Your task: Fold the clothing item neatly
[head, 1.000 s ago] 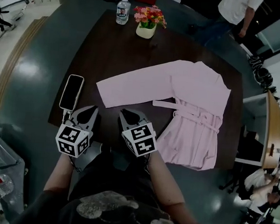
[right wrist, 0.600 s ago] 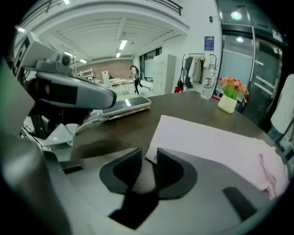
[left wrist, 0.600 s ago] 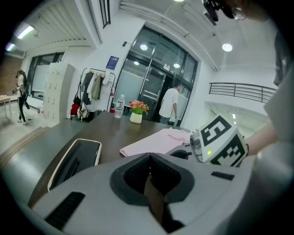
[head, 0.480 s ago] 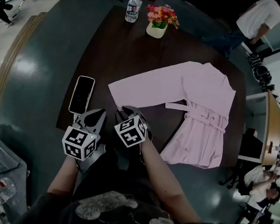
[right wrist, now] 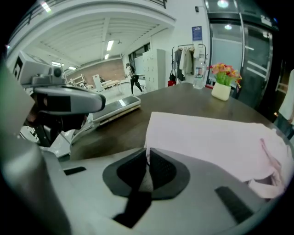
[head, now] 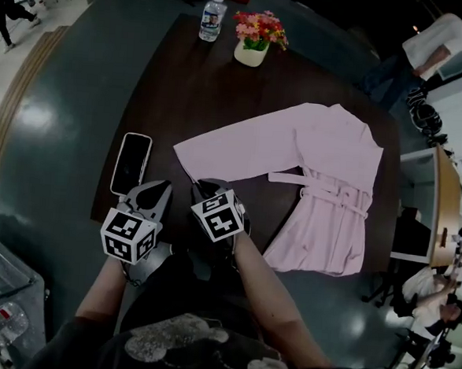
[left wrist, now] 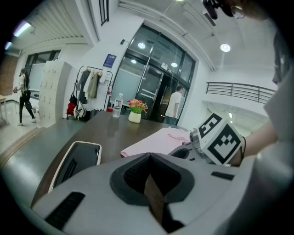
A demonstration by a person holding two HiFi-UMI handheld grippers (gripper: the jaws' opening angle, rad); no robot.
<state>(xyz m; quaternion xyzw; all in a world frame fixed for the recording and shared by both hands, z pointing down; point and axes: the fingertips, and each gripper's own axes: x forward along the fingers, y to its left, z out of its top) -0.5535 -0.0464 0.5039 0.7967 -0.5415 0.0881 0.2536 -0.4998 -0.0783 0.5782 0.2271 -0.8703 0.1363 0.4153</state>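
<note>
As your right tongs (head: 201, 189) have just closed on the sleeve cuff (head: 182, 154), at 8 o'clock of the robe (head: 334, 171), folding can probably begin. Your left tongs (head: 160, 187) are closed and empty.

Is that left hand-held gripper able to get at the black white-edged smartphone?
Likely yes: the black white-edged smartphone lies just beyond the left hand-held gripper, nothing between them, though its jaws are shut.

Right gripper (head: 205, 188) takes the cuff (head: 187, 159)
It has come down onto it, jaws just closing on the near corner.
</note>
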